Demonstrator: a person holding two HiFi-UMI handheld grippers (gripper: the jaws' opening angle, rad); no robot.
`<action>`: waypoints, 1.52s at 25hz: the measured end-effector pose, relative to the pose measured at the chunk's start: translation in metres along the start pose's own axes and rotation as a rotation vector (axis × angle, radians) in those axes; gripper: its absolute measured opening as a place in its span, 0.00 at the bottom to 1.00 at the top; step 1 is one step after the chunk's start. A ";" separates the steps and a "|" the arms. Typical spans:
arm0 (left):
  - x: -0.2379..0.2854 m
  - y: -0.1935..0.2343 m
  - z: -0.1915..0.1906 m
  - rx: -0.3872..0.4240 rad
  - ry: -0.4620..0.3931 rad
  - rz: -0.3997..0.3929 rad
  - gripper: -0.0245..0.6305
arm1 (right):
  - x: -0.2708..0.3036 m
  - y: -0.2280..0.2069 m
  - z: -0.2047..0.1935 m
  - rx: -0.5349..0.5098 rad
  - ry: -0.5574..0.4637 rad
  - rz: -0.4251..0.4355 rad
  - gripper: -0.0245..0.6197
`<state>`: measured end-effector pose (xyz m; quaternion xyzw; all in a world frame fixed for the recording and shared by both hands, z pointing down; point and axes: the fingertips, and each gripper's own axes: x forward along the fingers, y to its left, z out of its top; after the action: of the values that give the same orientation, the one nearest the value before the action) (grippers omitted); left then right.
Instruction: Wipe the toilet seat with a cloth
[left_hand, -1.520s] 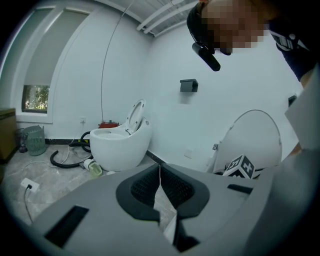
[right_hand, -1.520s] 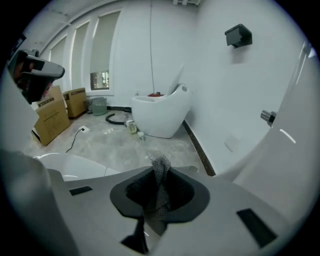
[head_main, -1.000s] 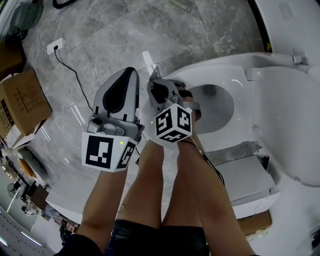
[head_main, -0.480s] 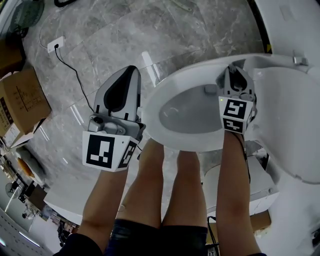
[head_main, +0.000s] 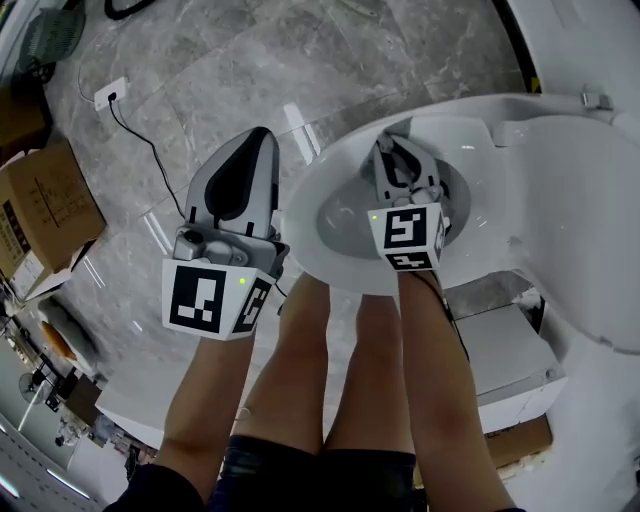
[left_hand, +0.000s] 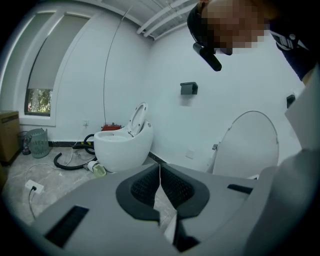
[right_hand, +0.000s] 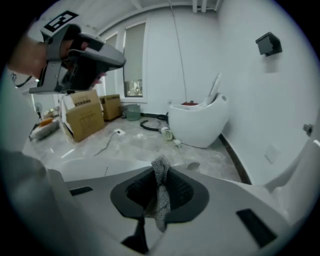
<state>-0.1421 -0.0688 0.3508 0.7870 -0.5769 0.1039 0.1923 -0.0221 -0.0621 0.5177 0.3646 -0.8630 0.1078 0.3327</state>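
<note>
Toilet seat (head_main: 303, 225) upper centre of head view; mesh cloth (right_hand: 161, 195) clamped in closed right gripper (head_main: 400, 160) above it. Left gripper (head_main: 255, 150) closed, empty, at left. Advised: lower cloth flat, sweep with steady pressure.

We see the cloth (right_hand: 161, 200) as a small grey piece with a netted weave, bunched into a narrow strip. It is pinched between the closed jaws of the right gripper (head_main: 400, 150). One end pokes up above the jaws and the other hangs down below them. The toilet seat (head_main: 305, 215) is a white, glossy oval ring that lies flat around the bowl opening. From the head view, the cloth's holder sits over the far part of the ring. We cannot tell whether the cloth touches the seat.
</note>
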 end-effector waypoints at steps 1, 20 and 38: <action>0.000 -0.002 -0.001 0.001 0.000 -0.001 0.07 | 0.003 0.027 0.006 -0.002 -0.012 0.066 0.14; -0.011 -0.025 -0.001 0.003 -0.016 -0.016 0.07 | -0.021 -0.019 -0.059 -0.075 0.169 -0.029 0.14; -0.039 0.009 0.002 -0.007 -0.035 0.056 0.07 | -0.015 -0.005 -0.043 0.088 0.096 0.022 0.14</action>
<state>-0.1629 -0.0383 0.3359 0.7717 -0.6022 0.0937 0.1819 0.0102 -0.0394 0.5400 0.3638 -0.8443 0.1667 0.3563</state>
